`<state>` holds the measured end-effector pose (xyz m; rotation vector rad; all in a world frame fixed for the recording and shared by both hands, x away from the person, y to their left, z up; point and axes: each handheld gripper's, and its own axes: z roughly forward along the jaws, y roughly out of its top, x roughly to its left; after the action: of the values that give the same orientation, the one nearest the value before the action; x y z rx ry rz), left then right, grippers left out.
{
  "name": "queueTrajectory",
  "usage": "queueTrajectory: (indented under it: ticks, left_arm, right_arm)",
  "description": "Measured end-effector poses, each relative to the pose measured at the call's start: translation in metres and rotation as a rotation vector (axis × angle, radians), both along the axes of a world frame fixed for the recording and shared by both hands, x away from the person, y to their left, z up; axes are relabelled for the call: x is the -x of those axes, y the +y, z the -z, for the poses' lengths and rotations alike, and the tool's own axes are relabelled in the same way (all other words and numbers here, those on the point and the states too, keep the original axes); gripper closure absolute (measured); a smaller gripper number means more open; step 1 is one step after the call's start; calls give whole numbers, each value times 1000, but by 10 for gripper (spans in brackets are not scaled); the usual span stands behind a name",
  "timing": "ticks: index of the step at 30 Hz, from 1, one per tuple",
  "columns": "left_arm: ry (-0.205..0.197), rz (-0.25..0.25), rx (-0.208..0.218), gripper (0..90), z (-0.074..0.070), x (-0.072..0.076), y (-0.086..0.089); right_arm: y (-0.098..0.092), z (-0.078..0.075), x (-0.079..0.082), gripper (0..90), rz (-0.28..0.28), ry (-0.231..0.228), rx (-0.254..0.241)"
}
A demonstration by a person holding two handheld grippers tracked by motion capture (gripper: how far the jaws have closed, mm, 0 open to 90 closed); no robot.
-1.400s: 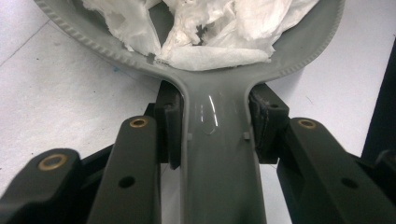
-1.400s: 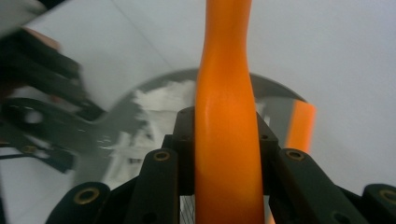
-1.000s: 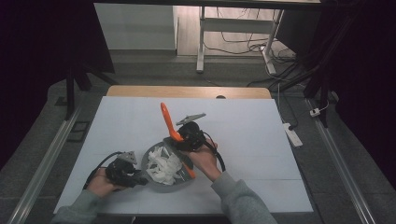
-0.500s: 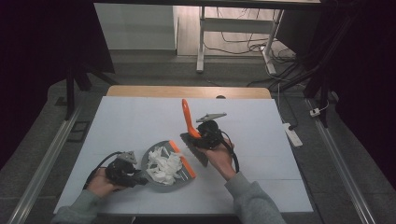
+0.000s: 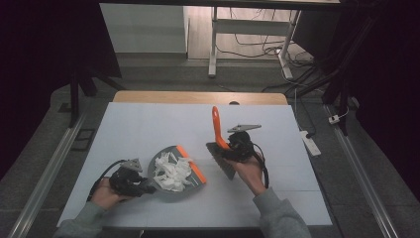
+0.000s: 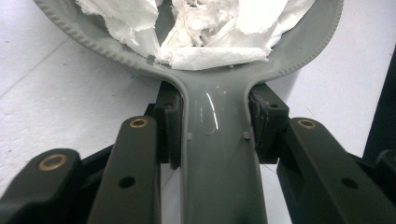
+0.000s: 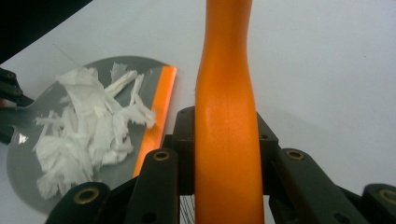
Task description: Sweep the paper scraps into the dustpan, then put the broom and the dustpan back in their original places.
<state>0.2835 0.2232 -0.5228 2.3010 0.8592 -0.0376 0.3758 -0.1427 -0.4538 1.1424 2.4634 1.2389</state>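
The left gripper (image 5: 130,179) is clamped on the grey handle of the dustpan (image 5: 174,171), and the left gripper view shows it cleanly: both pads (image 6: 169,122) press the sides of the dustpan (image 6: 219,140) handle right where it narrows below the pan. The pan lies flat on the white table (image 5: 148,124), just ahead of those jaws, with a heap of torn white paper (image 5: 171,171) in its bowl and its orange lip (image 5: 192,163) pointing away toward the other hand. The left hand (image 5: 106,192) rests low at the near left of the table, forearm coming in from the bottom edge, gripper lying level.

Over to the right gripper (image 5: 236,148): its jaws are closed tight on the orange handle of the brush (image 5: 218,134). In the right gripper view the brush (image 7: 226,130) handle runs straight up between the two jaws, pinched on both sides. The handle stands tilted upward and away from the person, the dark bristle head hanging below at the near side of the jaws. This brush is held clear of the dustpan, off to its right, lifted above the table. The right hand (image 5: 250,171) is raised, wrist cocked, sleeve angling in from the bottom right.
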Motion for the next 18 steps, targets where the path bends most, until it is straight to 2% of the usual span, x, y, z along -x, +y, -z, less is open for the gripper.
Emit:
queueTrajectory:
  ticks: [9, 18]
  left_arm:
    - [-17, -64, 13, 615, -4, 0, 3]
    - [-54, -107, 26, 615, -11, 4, 3]
  right_arm:
    - [-23, 0, 9, 704, -3, 3, -43]
    - [-40, 3, 14, 704, -5, 9, -50]
